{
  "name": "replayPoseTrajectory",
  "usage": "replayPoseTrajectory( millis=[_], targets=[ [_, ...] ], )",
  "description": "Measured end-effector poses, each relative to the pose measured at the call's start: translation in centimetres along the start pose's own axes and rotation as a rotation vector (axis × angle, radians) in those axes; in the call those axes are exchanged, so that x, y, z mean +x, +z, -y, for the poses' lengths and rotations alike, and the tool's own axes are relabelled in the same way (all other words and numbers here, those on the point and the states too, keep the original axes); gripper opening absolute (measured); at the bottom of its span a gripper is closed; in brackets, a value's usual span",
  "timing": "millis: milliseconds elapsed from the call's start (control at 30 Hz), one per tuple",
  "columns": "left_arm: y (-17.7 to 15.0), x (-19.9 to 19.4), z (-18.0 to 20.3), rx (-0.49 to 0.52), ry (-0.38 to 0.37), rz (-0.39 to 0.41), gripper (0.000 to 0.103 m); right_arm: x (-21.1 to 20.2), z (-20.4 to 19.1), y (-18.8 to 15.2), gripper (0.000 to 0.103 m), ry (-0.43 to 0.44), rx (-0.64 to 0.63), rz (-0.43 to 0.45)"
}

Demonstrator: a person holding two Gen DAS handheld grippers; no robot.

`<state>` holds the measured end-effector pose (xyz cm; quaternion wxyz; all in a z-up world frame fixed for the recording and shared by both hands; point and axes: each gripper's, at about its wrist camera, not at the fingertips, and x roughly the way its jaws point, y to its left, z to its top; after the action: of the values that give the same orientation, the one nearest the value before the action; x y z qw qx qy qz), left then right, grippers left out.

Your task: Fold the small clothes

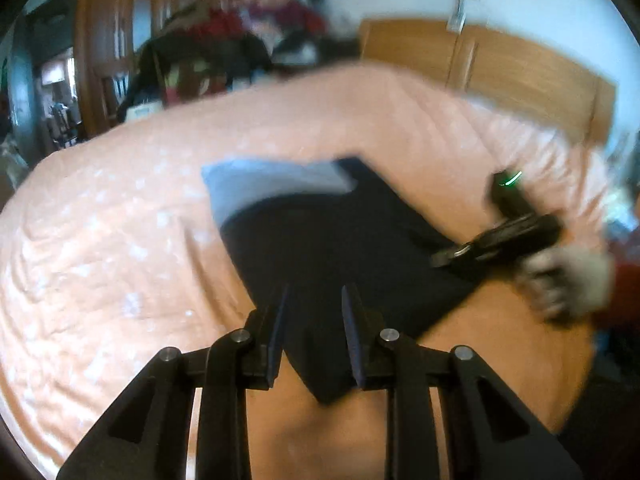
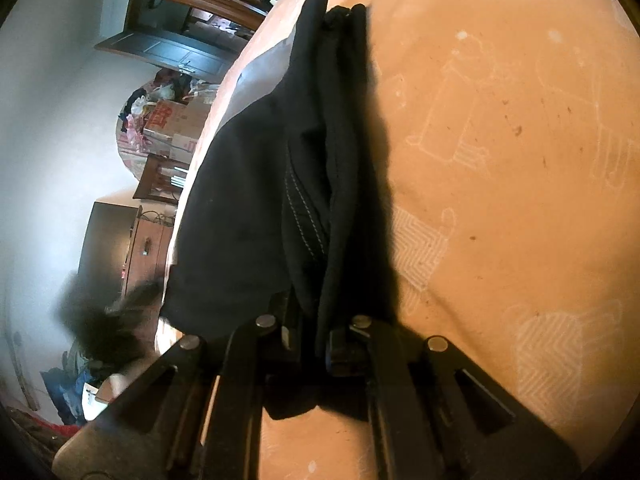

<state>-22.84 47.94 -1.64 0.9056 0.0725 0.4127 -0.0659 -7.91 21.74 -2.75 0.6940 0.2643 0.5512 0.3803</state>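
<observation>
Looking along the left tool [image 1: 314, 320], we see its two fingers spread apart with nothing between them, poised just above the near corner of a dark garment [image 1: 344, 248] that lies flat on the bed [image 1: 100, 240]. The bed wears a peach cover with a pale printed pattern. Ahead of this tool the garment runs away from us, and at its far end a grey part [image 1: 256, 188] shows, either a lining or a second layer; we cannot tell which. To the right of the left tool, the right tool [image 1: 440, 259] reaches in over the garment's right edge, carried by a hand in a light glove [image 1: 568, 284], blurred here.

From the right tool's own camera, the right tool [image 2: 308, 340] is clenched on the garment [image 2: 280, 184]: a thick fold of dark cloth passes between its fingers and stands up ahead of it, lifted off the bed cover [image 2: 500, 120]. A line of pale stitching [image 2: 300, 208] runs along one layer just ahead of the fingers. Left of this tool, beyond the bed's edge, we see wooden furniture [image 2: 148, 244] and stacked boxes [image 2: 172, 124].
</observation>
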Motion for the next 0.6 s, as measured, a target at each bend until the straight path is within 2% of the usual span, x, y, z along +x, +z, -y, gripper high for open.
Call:
replayPoseTrajectory(
  millis=[33,67,133,300,600],
  targets=[
    [-1.5,3.1,0.5,0.055,0.039,-0.077,0.037,0.0,0.1,-0.1,0.004,0.01,-0.004,0.001],
    [-2.5,3.6,0.9,0.077,0.062,-0.041,0.037,0.0,0.1,-0.2,0.004,0.009,-0.006,0.003],
    [-2.2,3.4,1.4,0.099,0.1,-0.044,0.037,-0.1,0.4,-0.3,0.003,0.02,-0.006,0.006],
    [-2.2,3.0,0.0,0.055,0.058,-0.048,0.037,-0.1,0.5,-0.5,0.004,0.037,-0.007,0.011],
    [-1.6,3.3,1.1,0.062,0.07,-0.034,0.037,-0.4,0.8,-0.7,0.004,0.046,-0.006,0.011]
  ],
)
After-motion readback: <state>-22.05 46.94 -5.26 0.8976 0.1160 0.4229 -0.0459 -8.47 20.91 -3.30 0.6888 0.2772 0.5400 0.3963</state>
